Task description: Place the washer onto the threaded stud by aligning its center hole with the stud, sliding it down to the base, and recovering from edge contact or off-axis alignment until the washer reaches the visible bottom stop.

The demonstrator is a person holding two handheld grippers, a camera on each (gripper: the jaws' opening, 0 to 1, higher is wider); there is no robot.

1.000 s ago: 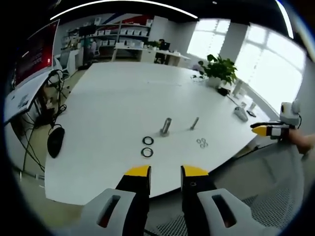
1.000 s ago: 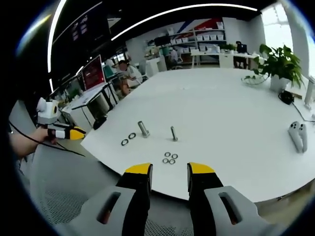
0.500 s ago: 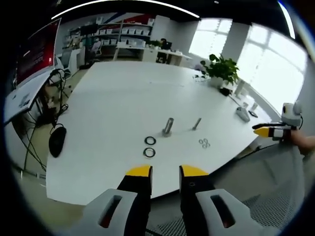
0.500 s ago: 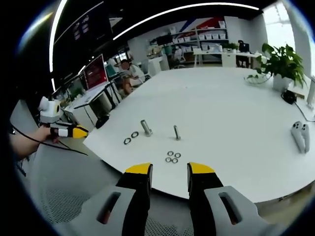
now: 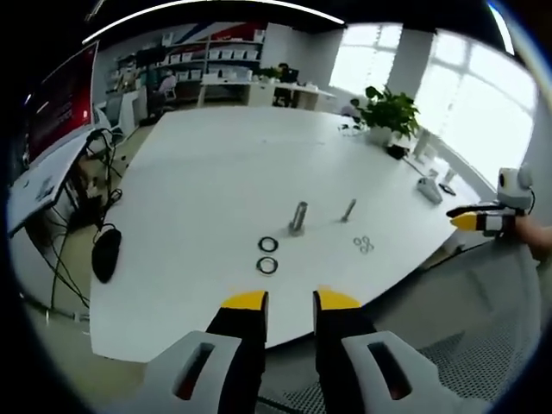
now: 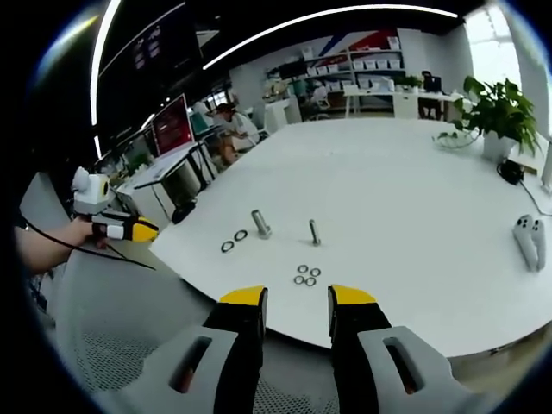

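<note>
White bench (image 5: 216, 164) carries washers (image 5: 268, 255) at 7 o'clock of the stud (image 5: 298, 216); both grippers (image 5: 289, 300) (image 6: 297, 297) are held back, fingers parted, empty, unstarted.

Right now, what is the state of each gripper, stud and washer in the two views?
Left gripper: open, empty, short of the table edge.
Right gripper: open, empty, short of the table edge.
Thick grey metal stud: upright, bare, no washer on it.
Thin grey metal stud: upright, bare.
Two large dark ring washers: flat on the white table, untouched.
Cluster of small silver washers: flat on the table.
</note>
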